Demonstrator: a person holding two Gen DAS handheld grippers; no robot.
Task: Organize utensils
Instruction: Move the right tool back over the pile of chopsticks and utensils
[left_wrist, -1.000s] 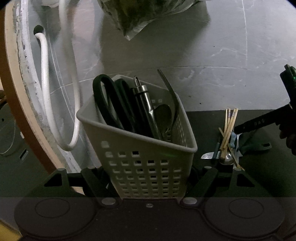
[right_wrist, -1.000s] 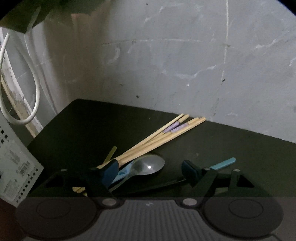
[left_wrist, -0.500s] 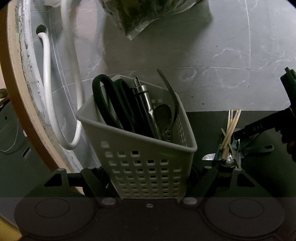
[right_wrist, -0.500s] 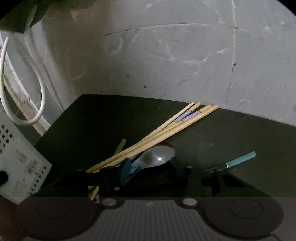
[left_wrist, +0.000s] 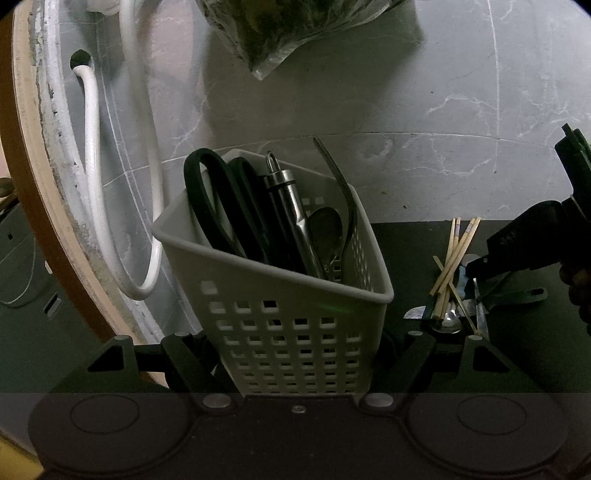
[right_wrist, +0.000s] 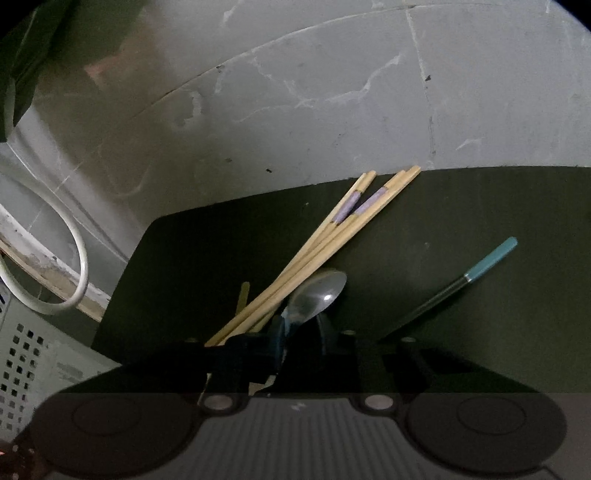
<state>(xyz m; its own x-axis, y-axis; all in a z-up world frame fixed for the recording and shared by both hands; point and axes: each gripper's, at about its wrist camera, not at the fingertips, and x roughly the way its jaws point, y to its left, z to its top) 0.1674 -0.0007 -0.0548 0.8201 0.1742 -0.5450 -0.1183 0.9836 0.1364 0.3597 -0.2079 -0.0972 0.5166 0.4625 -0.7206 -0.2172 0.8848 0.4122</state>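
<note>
No readable text, label or number in either view.

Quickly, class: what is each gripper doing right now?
Left gripper: closed on the white basket.
Right gripper: its jaws have just been closing around the spoon; a firm grip cannot be told.

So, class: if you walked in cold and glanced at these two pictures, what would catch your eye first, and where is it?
First, the pale perforated basket clamped in the left gripper, with black scissors, a fork and a spoon standing in it. Next, the bundle of wooden chopsticks lying on the dark mat beside a shiny spoon, where the right gripper has just been closing on that pile.
</note>
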